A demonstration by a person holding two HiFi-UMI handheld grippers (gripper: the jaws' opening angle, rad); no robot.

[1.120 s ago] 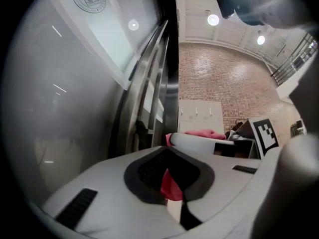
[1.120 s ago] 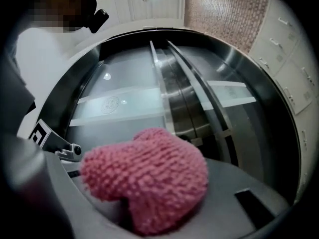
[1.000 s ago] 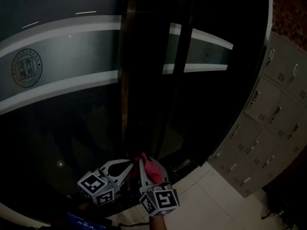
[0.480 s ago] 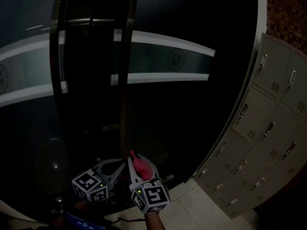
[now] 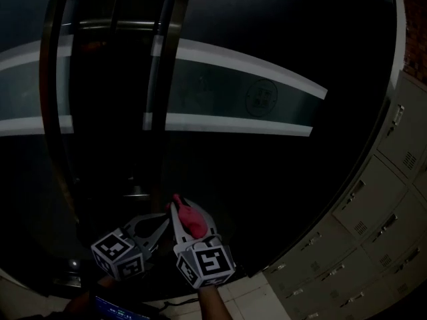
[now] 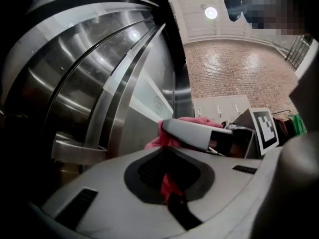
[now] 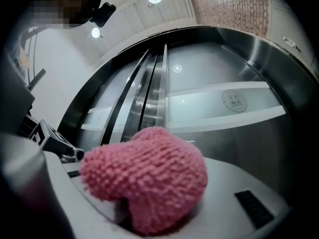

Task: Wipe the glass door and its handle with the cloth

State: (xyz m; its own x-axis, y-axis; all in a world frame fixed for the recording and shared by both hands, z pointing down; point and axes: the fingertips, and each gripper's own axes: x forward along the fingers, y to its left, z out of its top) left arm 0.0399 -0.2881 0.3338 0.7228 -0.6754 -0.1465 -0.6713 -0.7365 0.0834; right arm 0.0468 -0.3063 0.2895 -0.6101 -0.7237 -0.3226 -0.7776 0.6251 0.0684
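Right gripper view shows the right tongs (image 7: 147, 204) clamped on a bunched pink cloth (image 7: 149, 168), its rounded wad sticking out past the tips toward the glass door (image 7: 234, 148), probably so the fabric meets the pane first and not the tongs. The left tongs (image 6: 169, 195) are drawn nearly together, and a strip of the same cloth shows in the slit between them, so they seem to pinch its tail, likely to keep the wad tight. The two sets of tongs sit just beside each other, low in front of the door. The wad has no clear long axis; it simply points at the glass. Just above it the steel handle (image 5: 157, 105) runs upright as a long bar, crossing the frosted band (image 5: 233, 92). Lockers (image 5: 380, 199) stand to the right.
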